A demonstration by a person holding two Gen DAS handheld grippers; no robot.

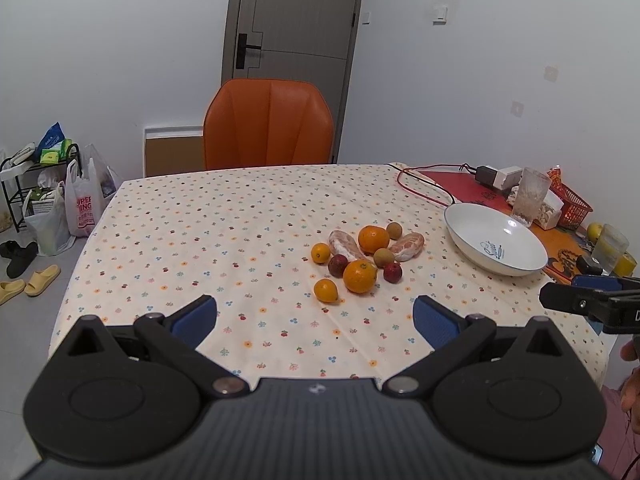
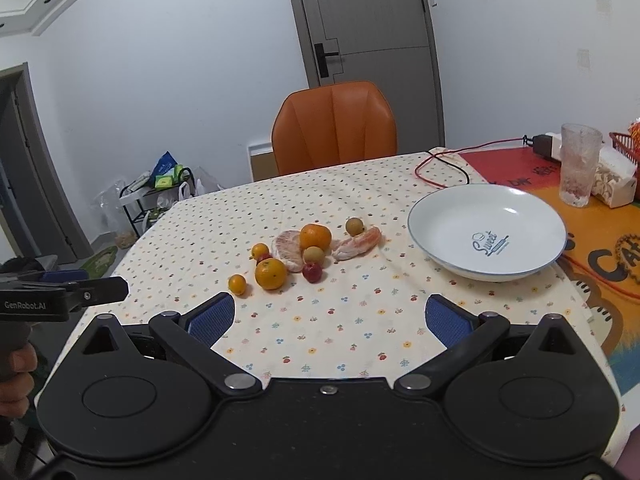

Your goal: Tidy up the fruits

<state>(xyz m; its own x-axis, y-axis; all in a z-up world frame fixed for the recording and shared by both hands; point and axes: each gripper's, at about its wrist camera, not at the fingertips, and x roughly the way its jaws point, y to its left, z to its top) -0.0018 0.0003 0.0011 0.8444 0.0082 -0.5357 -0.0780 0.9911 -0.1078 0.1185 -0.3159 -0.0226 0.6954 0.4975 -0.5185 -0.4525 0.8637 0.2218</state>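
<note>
Holding both tools spread and empty above the near edge of the surface (image 2: 280,208), the person has nothing gripped yet. Ahead of the right tool (image 2: 330,316) lies the fruit cluster (image 2: 296,256), with the white bowl (image 2: 440,256) ahead to its right and bare. The left tool (image 1: 316,316) faces the same fruit. Best to start with an outlying small orange (image 2: 237,283), closing gently around its middle, leaving the soft peeled segments (image 2: 356,245) for a lighter squeeze.

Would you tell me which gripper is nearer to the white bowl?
Right. The right gripper hangs open just short of the bowl, which lies ahead to its right. The left gripper, also open, is farther over, facing the fruit pile.
</note>
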